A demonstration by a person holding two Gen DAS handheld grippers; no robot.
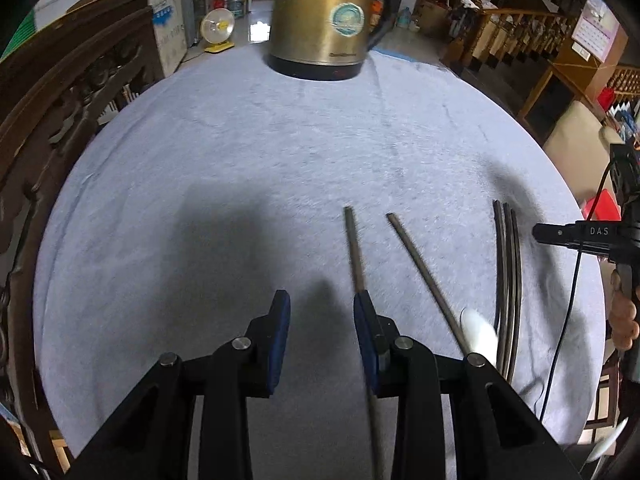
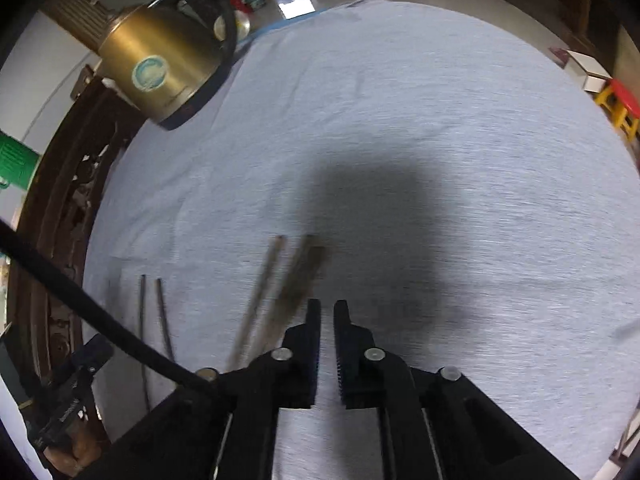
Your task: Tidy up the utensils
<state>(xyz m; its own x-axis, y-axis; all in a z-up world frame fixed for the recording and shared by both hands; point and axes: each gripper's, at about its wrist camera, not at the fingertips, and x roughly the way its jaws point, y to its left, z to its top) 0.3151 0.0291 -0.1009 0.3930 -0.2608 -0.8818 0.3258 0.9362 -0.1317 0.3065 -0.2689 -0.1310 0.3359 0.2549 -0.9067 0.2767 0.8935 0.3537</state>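
Dark chopsticks lie on the grey tablecloth. In the left wrist view one chopstick runs under my right finger, a second lies just right of it, and a bundle of several lies further right. My left gripper is open and empty, just left of the first chopstick. In the right wrist view the bundle is blurred, just left of my right gripper, whose jaws stand a narrow gap apart with nothing between. The two loose chopsticks lie further left.
A brass electric kettle stands at the table's far edge, also in the right wrist view. A small white object lies beside the second chopstick. Carved wooden chair backs flank the left side. The right handheld gripper body shows at right.
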